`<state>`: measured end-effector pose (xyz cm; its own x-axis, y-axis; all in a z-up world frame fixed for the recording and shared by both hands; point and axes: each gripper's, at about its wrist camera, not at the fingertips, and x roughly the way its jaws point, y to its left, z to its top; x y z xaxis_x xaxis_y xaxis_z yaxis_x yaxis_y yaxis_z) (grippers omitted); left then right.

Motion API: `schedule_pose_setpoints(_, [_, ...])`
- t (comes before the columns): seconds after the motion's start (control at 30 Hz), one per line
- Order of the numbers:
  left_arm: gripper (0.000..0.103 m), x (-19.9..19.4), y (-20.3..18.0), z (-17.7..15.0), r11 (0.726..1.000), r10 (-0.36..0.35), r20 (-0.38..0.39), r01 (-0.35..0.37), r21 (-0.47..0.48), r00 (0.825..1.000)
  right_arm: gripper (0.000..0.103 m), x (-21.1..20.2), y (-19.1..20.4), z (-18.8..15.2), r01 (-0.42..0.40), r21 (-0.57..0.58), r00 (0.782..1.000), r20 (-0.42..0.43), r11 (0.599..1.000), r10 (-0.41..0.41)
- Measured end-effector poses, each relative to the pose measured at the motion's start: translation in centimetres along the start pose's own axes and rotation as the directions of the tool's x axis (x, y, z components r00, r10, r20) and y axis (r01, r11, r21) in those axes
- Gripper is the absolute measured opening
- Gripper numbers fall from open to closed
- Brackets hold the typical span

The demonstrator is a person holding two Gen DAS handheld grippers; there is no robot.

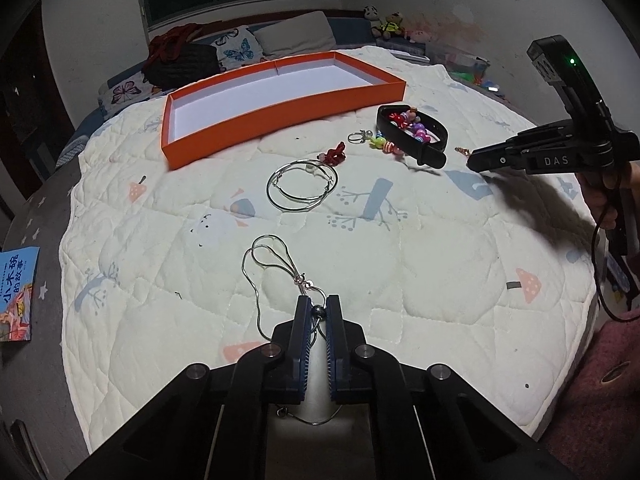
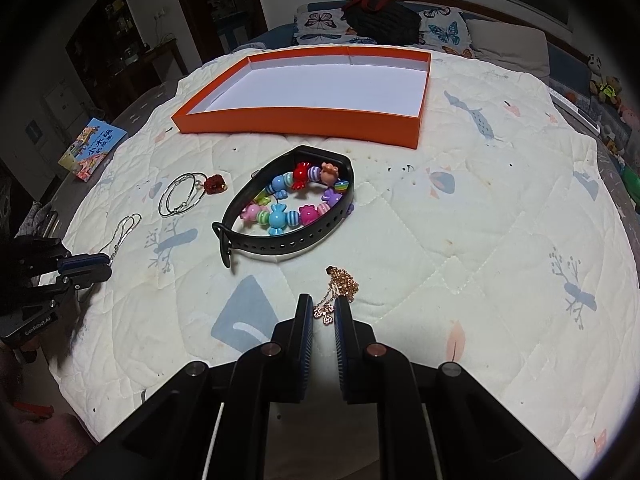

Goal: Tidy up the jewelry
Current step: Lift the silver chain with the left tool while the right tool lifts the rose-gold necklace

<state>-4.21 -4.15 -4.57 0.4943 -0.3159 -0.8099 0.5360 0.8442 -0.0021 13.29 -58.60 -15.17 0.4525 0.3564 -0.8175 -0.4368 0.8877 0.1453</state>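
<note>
My left gripper is nearly closed around the dark bead of a thin silver necklace lying on the quilt; the chain runs between the pads, and it also shows in the right wrist view. My right gripper is open, its jaws straddling a rose-gold necklace with small charms. A black watch band encloses a colourful candy-bead bracelet. Silver hoop earrings and a red charm lie in front of the empty orange tray.
A white quilt covers the bed. A children's book lies at the left edge. Pillows, a dark bag and stuffed toys line the far side. A key ring lies by the beads.
</note>
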Motion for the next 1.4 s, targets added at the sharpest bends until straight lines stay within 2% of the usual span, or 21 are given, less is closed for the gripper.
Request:
schedule_pose_setpoints(0.3, [0.006, -3.3, 2.6, 2.2, 0.99, -0.031, 0.093, 0.043, -0.134, 0.995, 0.013, -1.4, 0.0, 0.5, -0.008, -0.012, 0.999, 0.045, 1.0, 0.009])
schedule_pose_setpoints(0.47, [0.006, -5.5, 4.8, 4.9, 0.983, -0.008, 0.163, 0.038, -0.182, 0.987, 0.013, -3.1, 0.1, 1.8, -0.033, -0.03, 0.995, 0.092, 0.999, 0.036])
schedule_pose_setpoints(0.73, [0.006, -10.3, 7.3, 11.4, 0.987, 0.035, 0.309, 0.016, -0.159, 0.95, 0.013, -6.5, 0.2, 5.7, -0.084, -0.076, 0.977, 0.191, 0.994, 0.097])
schedule_pose_setpoints(1.0, [0.006, -14.1, 8.5, 17.3, 0.992, 0.066, 0.388, -0.017, -0.127, 0.919, 0.013, -8.5, 0.5, 9.1, -0.08, -0.13, 0.958, 0.263, 0.988, 0.112])
schedule_pose_setpoints(1.2, [0.006, -16.4, 9.5, 20.6, 0.991, 0.095, 0.441, -0.044, -0.125, 0.893, 0.013, -8.9, 0.8, 9.7, -0.06, -0.147, 0.954, 0.284, 0.987, 0.101])
schedule_pose_setpoints(1.4, [0.006, -16.8, 10.3, 22.1, 0.99, 0.086, 0.439, -0.03, -0.134, 0.894, 0.013, -7.7, 0.6, 8.2, -0.057, -0.136, 0.967, 0.238, 0.989, 0.088])
